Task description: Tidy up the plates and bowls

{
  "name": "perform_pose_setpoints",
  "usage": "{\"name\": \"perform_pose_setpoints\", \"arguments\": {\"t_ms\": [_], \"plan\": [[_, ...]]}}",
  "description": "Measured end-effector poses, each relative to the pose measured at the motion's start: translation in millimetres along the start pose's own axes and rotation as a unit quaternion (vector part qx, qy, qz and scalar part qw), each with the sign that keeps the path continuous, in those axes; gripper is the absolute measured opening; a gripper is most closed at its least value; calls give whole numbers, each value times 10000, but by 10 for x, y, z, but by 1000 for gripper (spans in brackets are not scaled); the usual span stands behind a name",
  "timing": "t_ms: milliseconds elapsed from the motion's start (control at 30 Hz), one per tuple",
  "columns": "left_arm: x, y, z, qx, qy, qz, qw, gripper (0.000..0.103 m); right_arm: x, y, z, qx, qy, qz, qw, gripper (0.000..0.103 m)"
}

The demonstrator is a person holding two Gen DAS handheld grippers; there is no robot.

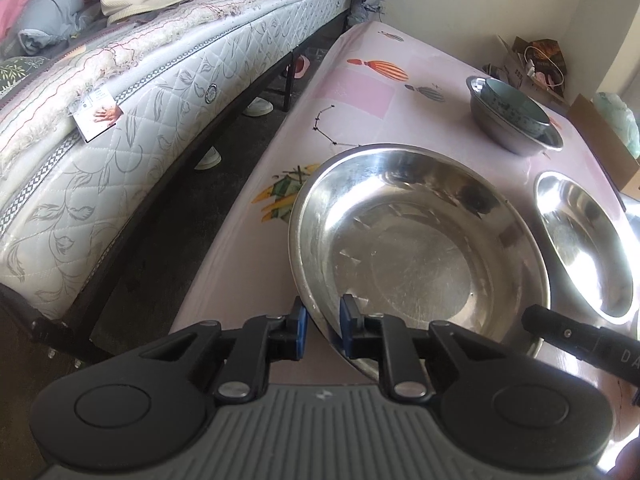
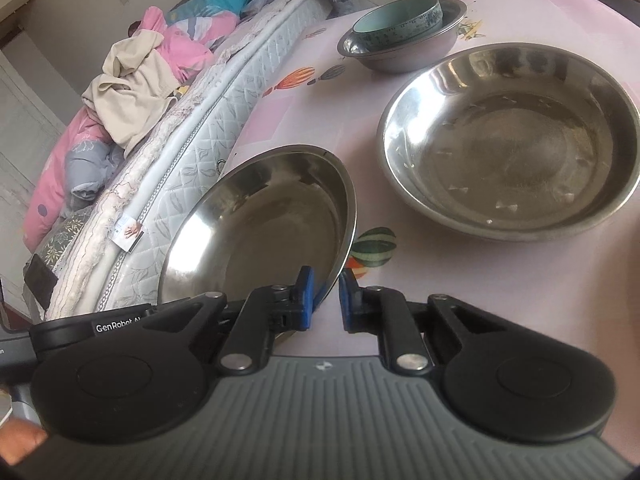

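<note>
The left gripper (image 1: 323,330) has its jaws drawn nearly together, clamped on the near rim of the steel plate (image 1: 416,248) at the table's (image 1: 360,92) left near edge. The right gripper (image 2: 326,300) is likewise clamped on that plate's rim, tilting it. A second steel plate (image 2: 512,140) lies flat to the right. Farther off, a steel bowl (image 2: 404,46) holds a ceramic bowl (image 2: 400,20).

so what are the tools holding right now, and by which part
Both grip the same large steel plate by its near rim: the left tool pinches one stretch of the rim, and the right tool another stretch further right.
</note>
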State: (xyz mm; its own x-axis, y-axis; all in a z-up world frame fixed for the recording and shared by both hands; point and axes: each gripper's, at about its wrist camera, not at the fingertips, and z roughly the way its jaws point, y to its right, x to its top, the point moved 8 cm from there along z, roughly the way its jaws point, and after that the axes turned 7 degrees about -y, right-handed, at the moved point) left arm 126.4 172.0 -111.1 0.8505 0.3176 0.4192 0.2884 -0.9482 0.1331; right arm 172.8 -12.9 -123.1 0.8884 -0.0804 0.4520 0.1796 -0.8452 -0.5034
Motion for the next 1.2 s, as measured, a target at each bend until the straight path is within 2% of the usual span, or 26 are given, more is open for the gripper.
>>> {"name": "perform_pose_setpoints", "arguments": {"t_ms": [467, 600, 1200], "plan": [[-351, 85, -150, -239, -174, 85, 9995, 18, -340, 102, -334, -75, -185, -102, 9997, 13], [-393, 105, -162, -202, -153, 134, 9996, 18, -394, 129, -385, -102, -188, -118, 9997, 13], [-440, 147, -176, -236, -186, 167, 9994, 20, -384, 154, -445, -219, -144, -228, 9994, 15]]}}
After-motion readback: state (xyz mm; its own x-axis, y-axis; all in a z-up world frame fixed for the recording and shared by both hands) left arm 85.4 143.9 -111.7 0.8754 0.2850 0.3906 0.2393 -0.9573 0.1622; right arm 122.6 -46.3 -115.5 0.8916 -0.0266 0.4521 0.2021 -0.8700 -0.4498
